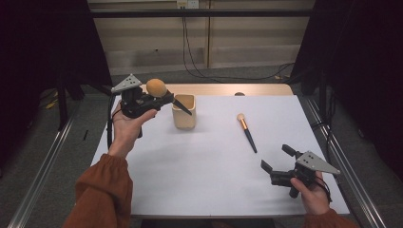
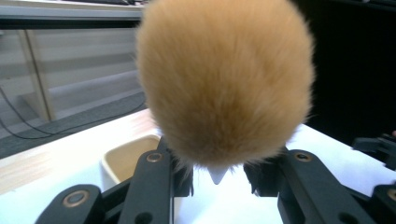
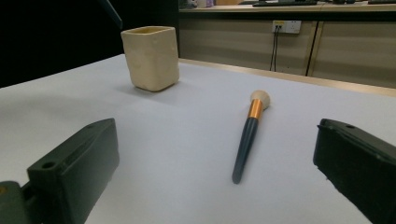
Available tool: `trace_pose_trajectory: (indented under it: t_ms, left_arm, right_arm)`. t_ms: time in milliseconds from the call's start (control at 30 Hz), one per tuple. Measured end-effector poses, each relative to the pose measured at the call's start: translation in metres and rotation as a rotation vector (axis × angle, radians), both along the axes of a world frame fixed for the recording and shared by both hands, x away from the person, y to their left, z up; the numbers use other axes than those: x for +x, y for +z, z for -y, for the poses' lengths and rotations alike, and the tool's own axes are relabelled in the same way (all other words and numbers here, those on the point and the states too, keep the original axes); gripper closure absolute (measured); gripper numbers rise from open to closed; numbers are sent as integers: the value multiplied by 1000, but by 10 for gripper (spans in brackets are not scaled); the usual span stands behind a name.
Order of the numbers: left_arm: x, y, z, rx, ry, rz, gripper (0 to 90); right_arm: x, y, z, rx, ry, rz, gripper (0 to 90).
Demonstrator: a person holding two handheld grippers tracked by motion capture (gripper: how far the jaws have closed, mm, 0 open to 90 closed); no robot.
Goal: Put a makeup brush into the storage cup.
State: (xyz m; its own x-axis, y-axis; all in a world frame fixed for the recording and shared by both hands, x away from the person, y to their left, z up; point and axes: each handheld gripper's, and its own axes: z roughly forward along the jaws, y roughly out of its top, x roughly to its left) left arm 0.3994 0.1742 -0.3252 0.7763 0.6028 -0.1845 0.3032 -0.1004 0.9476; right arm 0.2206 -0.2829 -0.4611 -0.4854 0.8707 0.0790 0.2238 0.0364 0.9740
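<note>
Left hand-held gripper (image 1: 167, 98) clamping fluffy brush (image 1: 157, 88), above cup (image 1: 184, 111)

The big brush (image 2: 224, 84) has a head of soft, fluffy tan bristles. The cup (image 3: 150, 57) beside it looks like matt cream ceramic, faintly uneven on its walls. The small brush (image 3: 250, 133), to the right of the cup, has a smooth dark handle, a shiny copper-coloured metal band and a pale bristle tip. The table (image 1: 214, 175) has a matt white top with a light wood edge behind the cup.
</note>
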Motion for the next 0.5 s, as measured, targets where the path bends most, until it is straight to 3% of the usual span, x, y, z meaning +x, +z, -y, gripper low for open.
trace_pose_trajectory:
  t_ms: [500]
  left_arm:
    - [28,-2,-7,-12,79,1,665]
  right_arm:
    - [-1,-1,-2,9,35,-9,4]
